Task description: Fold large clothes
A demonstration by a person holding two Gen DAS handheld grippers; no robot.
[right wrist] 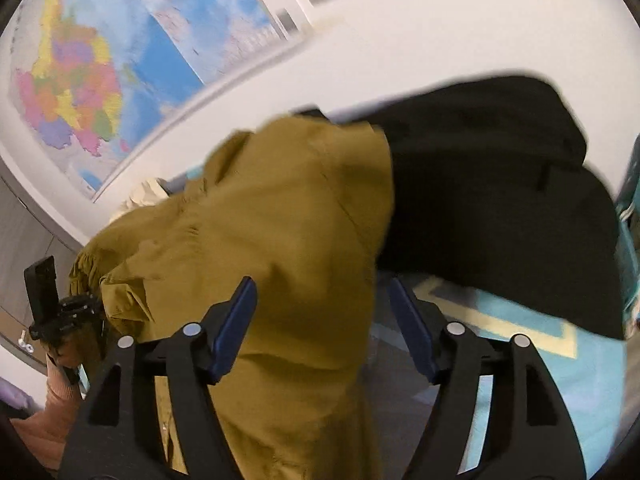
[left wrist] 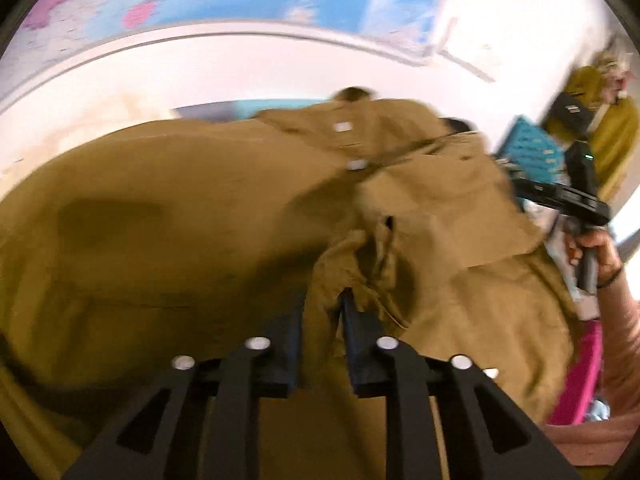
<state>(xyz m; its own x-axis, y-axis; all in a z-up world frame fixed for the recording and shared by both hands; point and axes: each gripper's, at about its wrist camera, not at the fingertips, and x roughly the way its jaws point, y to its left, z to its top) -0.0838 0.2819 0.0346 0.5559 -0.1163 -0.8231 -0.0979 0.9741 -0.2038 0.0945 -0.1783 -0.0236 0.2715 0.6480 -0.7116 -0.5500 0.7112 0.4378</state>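
Hand-held gripper, two: left [left wrist: 324, 312] clamped on a fold of one mustard-brown cloth jacket [left wrist: 168, 216], frame centre; right [right wrist: 320, 312] spread apart, jacket draped between. One black garment [right wrist: 500, 200], upper right, blurred. Two wall maps [right wrist: 80, 80], cropped.

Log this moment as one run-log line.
left tongs: shut on mustard jacket fold | right tongs: open, jacket between fingers, ungripped | black garment: behind | stage: fold unfinished
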